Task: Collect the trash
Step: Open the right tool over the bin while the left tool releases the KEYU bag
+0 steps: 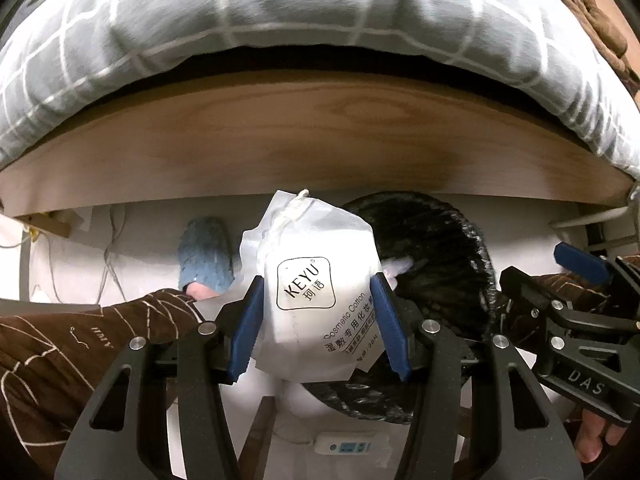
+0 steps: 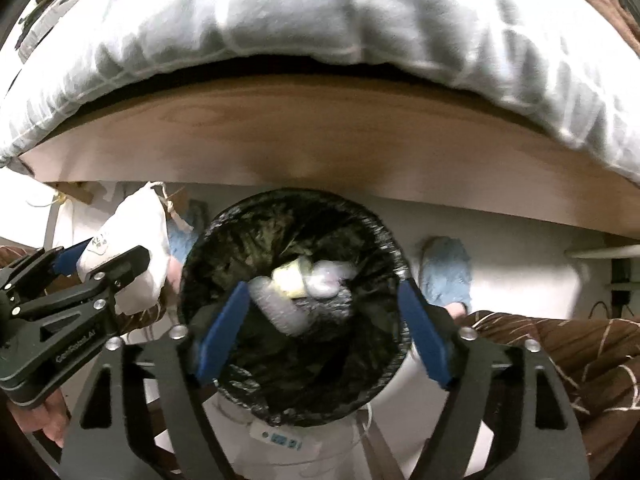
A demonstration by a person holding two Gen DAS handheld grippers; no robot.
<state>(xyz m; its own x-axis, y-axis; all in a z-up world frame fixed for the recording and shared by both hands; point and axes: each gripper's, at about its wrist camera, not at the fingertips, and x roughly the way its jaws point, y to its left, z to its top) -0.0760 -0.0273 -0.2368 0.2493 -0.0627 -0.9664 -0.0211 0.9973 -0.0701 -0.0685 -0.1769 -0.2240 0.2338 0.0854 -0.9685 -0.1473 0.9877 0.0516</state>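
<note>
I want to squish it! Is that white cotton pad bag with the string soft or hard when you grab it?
Probably soft. The white bag looks crumpled and dented where the left gripper pinches it. It likely weighs little, since the label says cosmetic cotton. Its thin wrinkled cloth and loose drawstring suggest it would flop rather than roll.

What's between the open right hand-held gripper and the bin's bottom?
Only air: in the right wrist view, the right hand-held gripper hangs open above the black-lined bin, with blurred pale trash already inside.

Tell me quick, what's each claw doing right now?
Left gripper: closed on the white cotton-pad bag.
Right gripper: open, empty, above the trash bin.
</note>
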